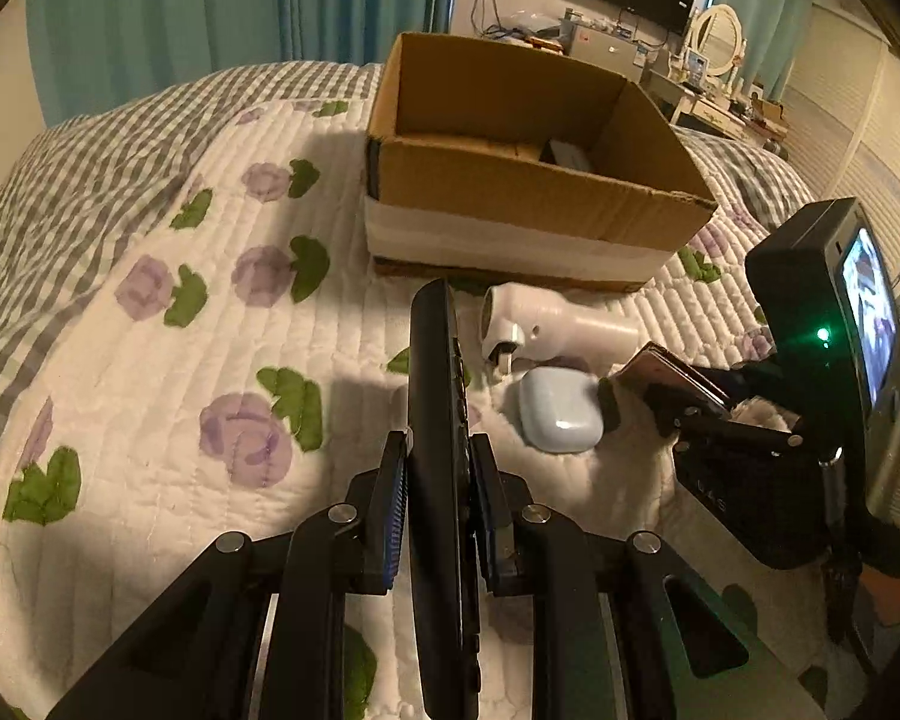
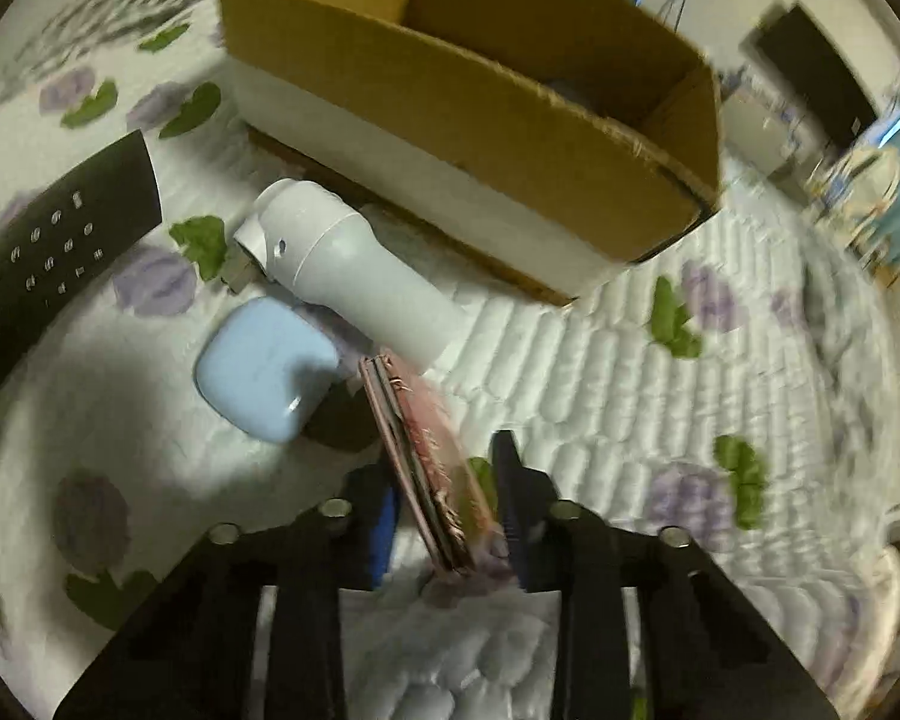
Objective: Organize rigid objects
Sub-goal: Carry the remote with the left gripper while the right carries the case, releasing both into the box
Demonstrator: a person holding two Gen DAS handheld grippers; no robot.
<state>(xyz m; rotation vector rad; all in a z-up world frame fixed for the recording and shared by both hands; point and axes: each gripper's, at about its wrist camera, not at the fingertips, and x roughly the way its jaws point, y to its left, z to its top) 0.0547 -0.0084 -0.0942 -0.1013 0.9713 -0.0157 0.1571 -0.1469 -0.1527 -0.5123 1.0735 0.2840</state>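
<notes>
Left wrist view, lower centre: the left hand-held gripper [image 1: 438, 504] is clamped tight on a long black remote control [image 1: 438, 420] held on edge above the quilted floral bed cover [image 1: 150, 360]. Right wrist view, lower centre: the right hand-held gripper [image 2: 450, 516] has its jaws narrow around a flat pink case [image 2: 432, 468]; blur hides whether both pads press it. Just beyond lie a pale blue earbud case [image 2: 264, 366] and a white cylindrical device [image 2: 354, 270], with an open cardboard box [image 2: 480, 120] in the upper frame.
</notes>
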